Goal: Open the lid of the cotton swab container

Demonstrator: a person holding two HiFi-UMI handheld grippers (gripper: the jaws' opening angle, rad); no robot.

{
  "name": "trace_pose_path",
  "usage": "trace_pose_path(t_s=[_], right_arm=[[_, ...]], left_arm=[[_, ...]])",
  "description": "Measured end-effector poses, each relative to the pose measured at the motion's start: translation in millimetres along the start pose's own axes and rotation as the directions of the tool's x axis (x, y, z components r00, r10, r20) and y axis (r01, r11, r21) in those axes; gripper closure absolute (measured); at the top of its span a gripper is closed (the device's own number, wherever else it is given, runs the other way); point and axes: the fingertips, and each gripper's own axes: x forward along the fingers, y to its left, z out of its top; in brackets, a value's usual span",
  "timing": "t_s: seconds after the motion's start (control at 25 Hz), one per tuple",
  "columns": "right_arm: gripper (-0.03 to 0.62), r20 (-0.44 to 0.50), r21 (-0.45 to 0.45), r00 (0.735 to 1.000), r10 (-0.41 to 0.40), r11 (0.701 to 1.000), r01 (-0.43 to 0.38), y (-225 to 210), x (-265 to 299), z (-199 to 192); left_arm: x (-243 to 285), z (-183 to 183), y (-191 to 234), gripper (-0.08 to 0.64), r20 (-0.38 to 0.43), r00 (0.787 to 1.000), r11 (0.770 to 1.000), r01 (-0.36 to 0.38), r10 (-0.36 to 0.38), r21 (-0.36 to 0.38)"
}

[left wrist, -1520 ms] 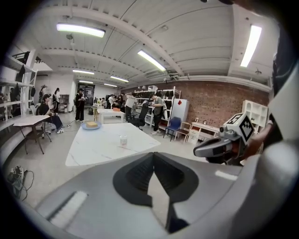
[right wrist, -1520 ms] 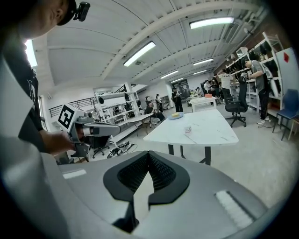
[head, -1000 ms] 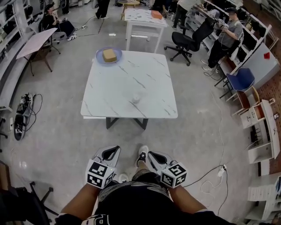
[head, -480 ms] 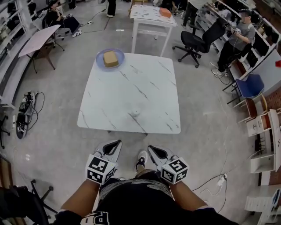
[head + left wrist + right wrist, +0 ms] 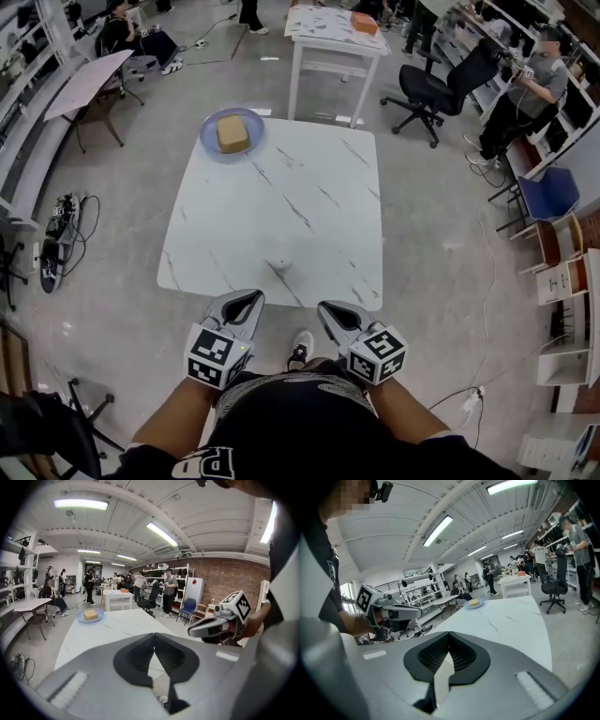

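Note:
The cotton swab container [image 5: 280, 265] is a small white round tub standing near the front edge of the white marble table [image 5: 328, 216], lid on. My left gripper [image 5: 255, 296] hangs just short of that front edge, a little left of the tub, jaws shut and empty. My right gripper [image 5: 323, 307] is level with it, to the tub's right, also shut with nothing held. In the left gripper view the closed jaws [image 5: 153, 635] block the tub, and the right gripper [image 5: 206, 627] shows beside them. The right gripper view has its closed jaws [image 5: 448, 633] pointing across the tabletop.
A blue plate [image 5: 211, 142] with a tan block [image 5: 232, 133] sits at the table's far left corner. Beyond stand a second white table [image 5: 337, 28], a black office chair [image 5: 441, 84] and several people. A pink table [image 5: 84, 80] and gear on the floor [image 5: 56, 239] lie left.
The table has come closer in the head view as the person walked up to it. Both grippers have travelled forward together to the table's front edge, still shut.

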Motion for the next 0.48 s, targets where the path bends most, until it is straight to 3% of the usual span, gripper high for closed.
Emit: trace_pose_path(t_s=[0.24,0.48], right_arm=[[0.592,0.003,-0.015,0.999,0.05,0.999,-0.05,-29.3,19.2,18.7],[0.592,-0.011,-0.011,0.998,0.061,0.998,-0.061,-41.0,37.5,30.1]], left_arm=[[26.2,15.3,13.2,0.502,0.011,0.999,0.998,-0.053,0.052,0.02],[37.5,26.0,26.3,0.502,0.024,0.998,0.998,-0.055,0.055,0.022]])
